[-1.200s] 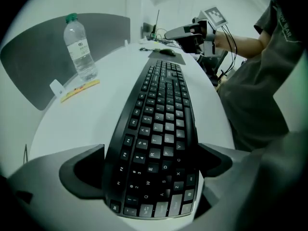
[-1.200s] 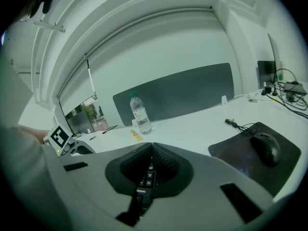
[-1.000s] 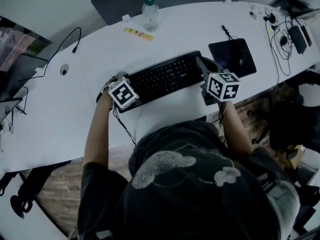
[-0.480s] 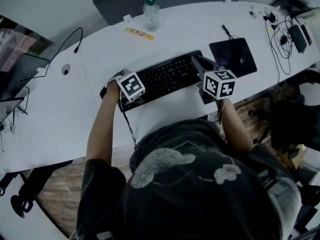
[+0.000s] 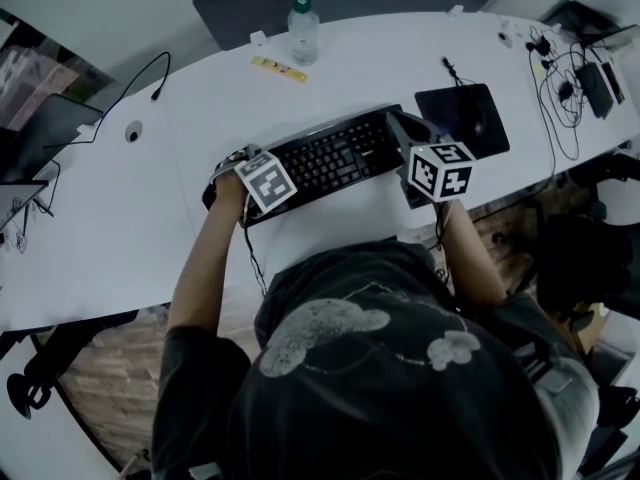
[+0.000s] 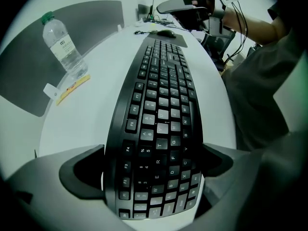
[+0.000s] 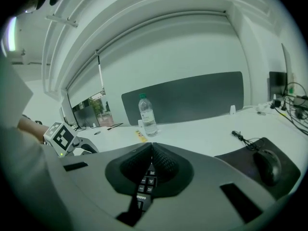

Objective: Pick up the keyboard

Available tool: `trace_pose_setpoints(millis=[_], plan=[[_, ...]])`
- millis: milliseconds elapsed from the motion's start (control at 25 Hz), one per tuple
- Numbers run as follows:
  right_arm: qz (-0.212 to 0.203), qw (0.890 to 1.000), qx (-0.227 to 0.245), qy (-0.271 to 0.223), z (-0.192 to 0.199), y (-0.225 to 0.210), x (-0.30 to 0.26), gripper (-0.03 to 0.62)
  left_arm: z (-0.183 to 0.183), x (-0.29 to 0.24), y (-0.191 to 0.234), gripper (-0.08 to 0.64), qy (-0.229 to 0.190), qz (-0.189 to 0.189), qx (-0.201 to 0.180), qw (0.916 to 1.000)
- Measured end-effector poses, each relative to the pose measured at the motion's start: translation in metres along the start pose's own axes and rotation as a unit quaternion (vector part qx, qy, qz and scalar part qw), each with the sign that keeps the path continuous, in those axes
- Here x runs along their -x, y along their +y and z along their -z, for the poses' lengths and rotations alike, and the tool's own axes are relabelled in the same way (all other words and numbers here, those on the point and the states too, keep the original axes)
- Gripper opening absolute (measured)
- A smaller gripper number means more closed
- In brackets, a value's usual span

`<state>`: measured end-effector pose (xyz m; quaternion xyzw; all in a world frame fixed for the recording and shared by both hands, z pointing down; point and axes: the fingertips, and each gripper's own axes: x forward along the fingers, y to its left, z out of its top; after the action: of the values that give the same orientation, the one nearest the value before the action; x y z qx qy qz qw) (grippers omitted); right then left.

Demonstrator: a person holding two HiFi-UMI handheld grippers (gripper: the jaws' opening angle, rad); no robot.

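A black keyboard [image 5: 325,153] lies slantwise on the white table [image 5: 120,238]. My left gripper [image 5: 262,183] points straight down over the keyboard's left end. In the left gripper view its jaws stand wide, one against each long edge of the keyboard [image 6: 161,105], and the left gripper [image 6: 153,165] grips it across its depth. My right gripper [image 5: 393,120] lies over the keyboard's right end, pointing toward the far corner. In the right gripper view the right gripper [image 7: 151,148] is shut with its tips together, and a strip of keyboard [image 7: 144,189] shows beneath through the slit.
A water bottle [image 5: 302,30] and a yellow strip [image 5: 278,67] sit beyond the keyboard. A dark mouse pad [image 5: 462,118] with a mouse [image 7: 267,167] lies to its right. Tangled cables [image 5: 565,78] crowd the far right corner. The table's front edge runs close below the keyboard.
The left gripper's marker cube has shifted a little right and up over the keyboard's left end and has tilted. The right gripper stays where it was.
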<state>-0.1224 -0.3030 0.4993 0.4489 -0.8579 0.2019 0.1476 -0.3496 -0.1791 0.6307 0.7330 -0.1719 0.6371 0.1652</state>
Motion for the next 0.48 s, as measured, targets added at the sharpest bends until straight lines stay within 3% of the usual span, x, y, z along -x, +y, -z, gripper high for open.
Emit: trace_pose_setpoints(millis=[280, 400, 480], plan=[[-0.026, 0.994, 0.101, 0.02, -0.004, -0.01, 0.002, -0.009, -0.005, 0.007, -0.007, 0.583, -0.003, -0.074, -0.005, 0.9972], [-0.065, 0.978, 0.188, 0.055, -0.002, -0.007, 0.0, -0.002, -0.005, 0.011, -0.008, 0.583, 0.009, -0.103, -0.002, 0.9947], [-0.101, 0.963, 0.234, 0.089, 0.002, -0.003, -0.004, 0.073, -0.005, 0.013, -0.008, 0.583, 0.02, -0.119, 0.0, 0.9926]])
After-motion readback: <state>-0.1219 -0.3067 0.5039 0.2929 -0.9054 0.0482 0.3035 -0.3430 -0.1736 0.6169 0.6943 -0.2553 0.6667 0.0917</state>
